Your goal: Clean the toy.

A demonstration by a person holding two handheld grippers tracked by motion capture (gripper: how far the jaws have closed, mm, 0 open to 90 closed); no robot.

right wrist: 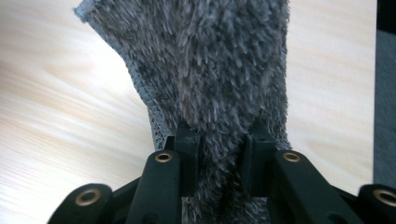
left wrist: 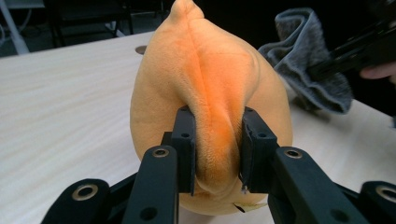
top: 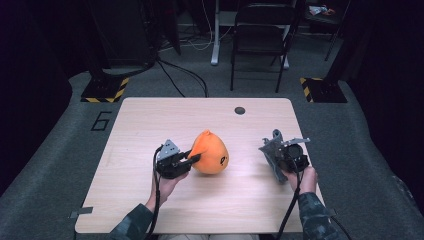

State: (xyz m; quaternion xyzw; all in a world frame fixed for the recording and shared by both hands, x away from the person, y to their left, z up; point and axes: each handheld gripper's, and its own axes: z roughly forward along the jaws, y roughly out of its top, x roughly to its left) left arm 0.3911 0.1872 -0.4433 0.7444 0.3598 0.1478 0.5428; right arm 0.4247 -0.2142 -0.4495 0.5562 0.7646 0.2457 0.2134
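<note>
Resting on the pale wooden table [top: 150, 210], contents listed outward from the person's edge, places taken from the orange plush toy [top: 210, 152]:

- Left gripper [top: 192, 159] — just to the toy's left, in the person's left hand [top: 167, 184]; jaws clamped on a pinched ridge of the orange plush [left wrist: 205, 93], whose fabric bulges between the pads.
- Orange plush toy — near the table's middle, rounded, pointed tip upward, a small dark mark on its right flank (too small to read).
- Right gripper [top: 274, 150] — well to the toy's right, in the right hand [top: 305, 180]; jaws pressed together on a grey fluffy cloth [right wrist: 210, 70], which it holds off the tabletop.
- Small dark round hole [top: 240, 110] — beyond the toy, near the far edge.
</note>
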